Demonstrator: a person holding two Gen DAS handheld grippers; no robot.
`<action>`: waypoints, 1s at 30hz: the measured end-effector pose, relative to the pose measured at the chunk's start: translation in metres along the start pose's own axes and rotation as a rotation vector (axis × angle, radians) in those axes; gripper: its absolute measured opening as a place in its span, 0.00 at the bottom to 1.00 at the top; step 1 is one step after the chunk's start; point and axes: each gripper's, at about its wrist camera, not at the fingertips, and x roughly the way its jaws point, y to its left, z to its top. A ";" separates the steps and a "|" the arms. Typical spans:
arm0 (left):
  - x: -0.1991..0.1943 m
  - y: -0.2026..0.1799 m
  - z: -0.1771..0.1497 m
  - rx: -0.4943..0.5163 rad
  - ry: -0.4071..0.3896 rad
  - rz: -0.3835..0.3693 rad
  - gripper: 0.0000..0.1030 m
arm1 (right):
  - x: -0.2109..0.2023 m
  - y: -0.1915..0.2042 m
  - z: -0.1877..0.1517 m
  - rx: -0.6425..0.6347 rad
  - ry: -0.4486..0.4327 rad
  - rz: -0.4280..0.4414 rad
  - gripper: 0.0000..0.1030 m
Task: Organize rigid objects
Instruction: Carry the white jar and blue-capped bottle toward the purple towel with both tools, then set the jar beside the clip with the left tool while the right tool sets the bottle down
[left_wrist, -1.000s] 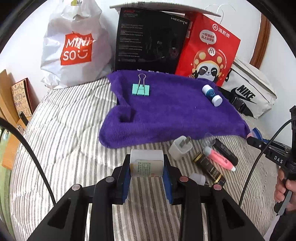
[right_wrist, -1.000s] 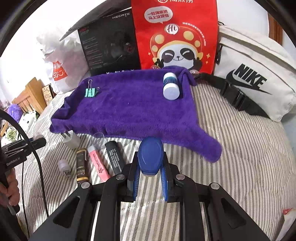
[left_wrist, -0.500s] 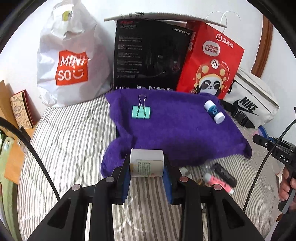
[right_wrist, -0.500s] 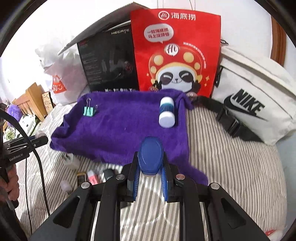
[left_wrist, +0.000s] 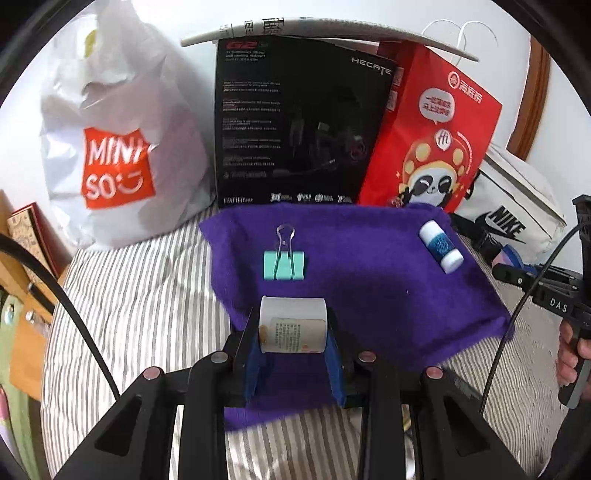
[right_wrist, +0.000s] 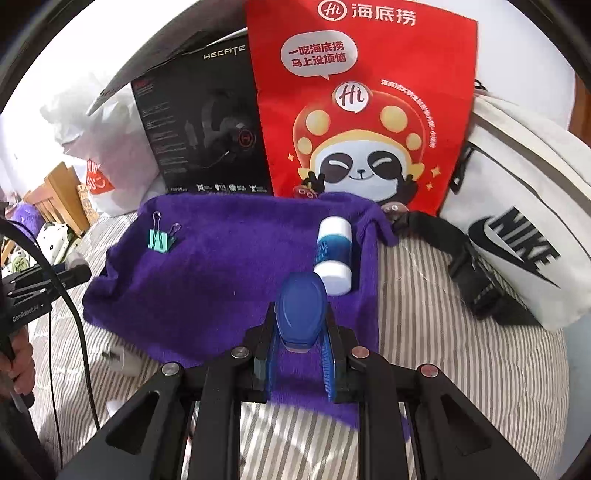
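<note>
Hovering over the purple towel (left_wrist: 369, 280), the left gripper (left_wrist: 293, 334) pinches a white bottle (left_wrist: 293, 325) and the right gripper (right_wrist: 301, 332) a blue case (right_wrist: 301, 314); released high, either could roll onto the bed (left_wrist: 140, 295).

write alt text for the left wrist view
The left gripper holds a white labelled bottle over a purple towel on a striped bed. A teal binder clip and a blue-and-white tube lie on the towel.
</note>
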 end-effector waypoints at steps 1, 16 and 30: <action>0.006 0.002 0.005 -0.003 0.003 -0.001 0.29 | 0.003 -0.001 0.003 -0.005 0.003 0.006 0.20; 0.048 -0.002 0.015 -0.019 0.016 -0.041 0.29 | 0.027 -0.019 0.006 0.034 -0.015 0.021 0.20; 0.063 -0.002 0.012 0.005 0.048 -0.029 0.29 | 0.068 -0.013 -0.009 0.000 0.047 -0.014 0.20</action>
